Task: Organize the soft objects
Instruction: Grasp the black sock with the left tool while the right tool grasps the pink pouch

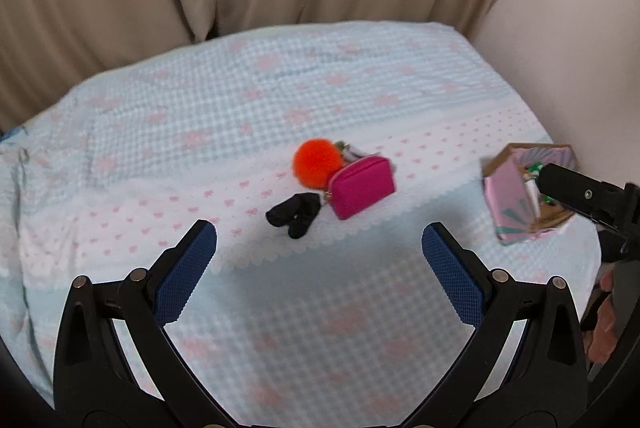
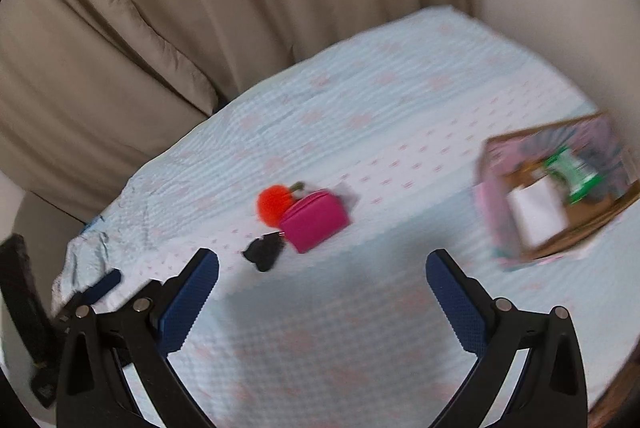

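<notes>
Your right view is blurred, so what lies in the box (image 2: 560, 188) is hard to tell. Behind the pompom (image 1: 316, 162) and pouch (image 1: 362, 186) something small is half hidden. Both your left gripper (image 1: 320, 248) and right gripper (image 2: 322, 272) stand spread wide, empty, above bare bedspread (image 1: 280, 308). The black cloth (image 1: 294, 214) lies just beside the pouch.

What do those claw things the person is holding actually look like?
Each is a black plastic claw with two angled fingers, joined by round silver pins. The inner faces carry blue, finely dimpled pads. Both the left gripper and right gripper look alike.
</notes>
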Motion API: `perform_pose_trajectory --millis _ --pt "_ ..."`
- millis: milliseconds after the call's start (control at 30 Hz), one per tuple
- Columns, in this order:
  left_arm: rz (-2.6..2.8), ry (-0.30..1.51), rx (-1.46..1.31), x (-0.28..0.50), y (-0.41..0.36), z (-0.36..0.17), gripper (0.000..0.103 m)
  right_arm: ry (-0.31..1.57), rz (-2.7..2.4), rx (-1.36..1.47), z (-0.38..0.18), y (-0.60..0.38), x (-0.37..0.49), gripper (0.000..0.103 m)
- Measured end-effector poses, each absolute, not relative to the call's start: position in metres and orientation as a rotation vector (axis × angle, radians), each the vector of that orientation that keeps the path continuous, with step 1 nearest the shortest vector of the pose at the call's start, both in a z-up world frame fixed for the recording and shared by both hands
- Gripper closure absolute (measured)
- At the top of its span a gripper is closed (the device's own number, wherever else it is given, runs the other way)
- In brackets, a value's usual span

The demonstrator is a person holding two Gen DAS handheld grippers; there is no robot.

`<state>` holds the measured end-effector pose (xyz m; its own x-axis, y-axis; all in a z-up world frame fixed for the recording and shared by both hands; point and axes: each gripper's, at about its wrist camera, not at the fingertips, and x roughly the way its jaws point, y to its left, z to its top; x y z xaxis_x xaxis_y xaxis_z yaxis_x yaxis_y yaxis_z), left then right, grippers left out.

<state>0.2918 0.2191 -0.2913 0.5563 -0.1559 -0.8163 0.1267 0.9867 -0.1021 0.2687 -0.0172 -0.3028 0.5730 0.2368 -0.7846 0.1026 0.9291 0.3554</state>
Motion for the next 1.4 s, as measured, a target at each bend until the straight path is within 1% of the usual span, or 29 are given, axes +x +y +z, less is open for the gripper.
perform_pose_trajectory --millis 133,333,533,733,900,933,1033,1067,1100,1133,1167,1200,1233,1267,1333,1367,1400 --pt "-0.186 1.000 -0.028 0.327 0.232 -0.345 0.001 1.009 0.081 0.480 -0.359 0.004 0.309 0.000" --pt "-0.225 1.055 -0.022 0.371 0.239 -0.426 0.005 1.048 0.037 0.619 -0.440 0.014 0.353 0.000" --pt "-0.244 1.079 -0.025 0.394 0.233 -0.484 0.009 1.046 -0.021 0.775 -0.501 0.009 0.382 0.000" --pt "-0.248 1.068 -0.016 0.405 0.226 -0.506 0.012 1.025 -0.060 0.923 -0.536 0.006 0.397 0.000" --pt "-0.239 1.048 -0.005 0.410 0.220 -0.511 0.016 0.998 -0.073 0.949 -0.538 0.013 0.405 0.000" --pt "-0.237 1.045 -0.002 0.410 0.220 -0.512 0.017 0.997 -0.082 0.949 -0.538 0.015 0.407 0.004" --pt "-0.229 1.038 0.021 0.411 0.217 -0.513 0.026 0.998 -0.108 0.958 -0.539 0.016 0.410 0.013" --pt "-0.226 1.036 0.036 0.411 0.216 -0.514 0.032 0.998 -0.119 0.964 -0.541 0.016 0.411 0.015" --pt "-0.221 1.037 0.050 0.412 0.215 -0.514 0.039 1.001 -0.138 0.972 -0.542 0.014 0.410 0.020" --pt "-0.217 1.039 0.068 0.413 0.214 -0.514 0.043 1.001 -0.148 0.980 -0.543 0.013 0.409 0.023" --pt "-0.219 1.038 0.072 0.412 0.214 -0.513 0.051 0.997 -0.150 0.991 -0.544 0.012 0.408 0.024" --pt "-0.222 1.038 0.072 0.412 0.214 -0.512 0.061 0.995 -0.151 0.993 -0.544 0.012 0.407 0.027" --pt "-0.224 1.039 0.071 0.413 0.214 -0.511 0.067 0.996 -0.149 0.990 -0.544 0.012 0.407 0.030" --pt "-0.224 1.042 0.071 0.413 0.214 -0.511 0.076 0.998 -0.143 0.986 -0.544 0.011 0.406 0.032" --pt "-0.222 1.055 0.060 0.414 0.215 -0.511 0.078 1.002 -0.125 0.995 -0.543 0.010 0.405 0.041" --pt "-0.219 1.057 0.052 0.414 0.215 -0.510 0.081 1.004 -0.114 1.001 -0.543 0.009 0.405 0.043" --pt "-0.215 1.059 0.044 0.413 0.215 -0.510 0.083 1.005 -0.104 1.004 -0.541 0.010 0.405 0.047"
